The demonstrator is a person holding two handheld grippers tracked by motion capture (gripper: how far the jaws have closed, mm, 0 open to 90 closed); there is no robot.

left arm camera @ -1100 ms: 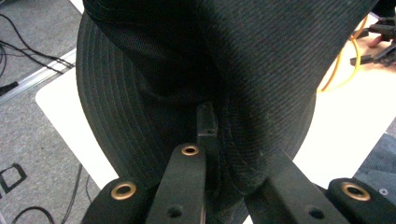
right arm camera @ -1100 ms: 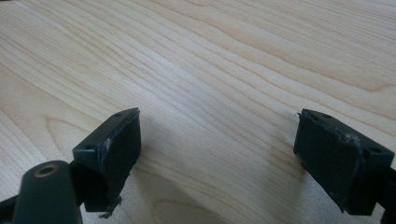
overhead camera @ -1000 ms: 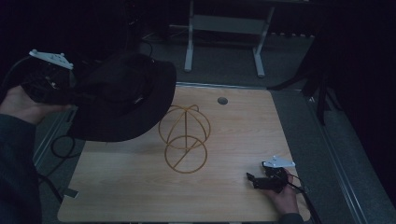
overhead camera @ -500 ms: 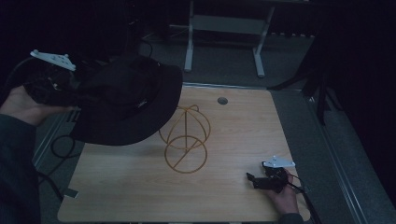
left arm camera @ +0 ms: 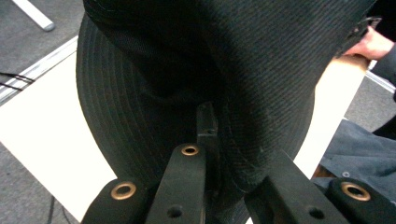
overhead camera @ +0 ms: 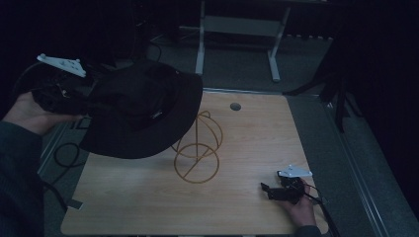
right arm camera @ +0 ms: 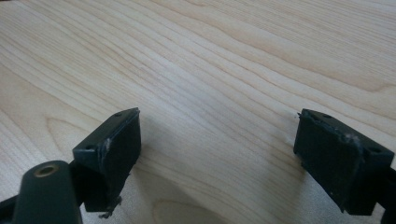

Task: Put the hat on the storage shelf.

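Desk: a light wooden desk (overhead camera: pixel 128 197) is seen carrying the stand and the right gripper.
Hat: a black fabric bucket hat (overhead camera: pixel 143 116) is held aloft over the desk's left edge, just beside the stand.
Stand: a thin brass-coloured wire stand (overhead camera: pixel 197 148) is set upright mid-desk.
Left gripper (left arm camera: pixel 212 154): clamped on the hat's brim.
Right gripper (right arm camera: pixel 217 149): jaws are spread wide, nothing held, rested on the desk's near right corner.

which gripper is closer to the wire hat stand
Left. The left gripper, shut on the black hat, holds the brim just over the wire stand; the right gripper rests open, farther off.
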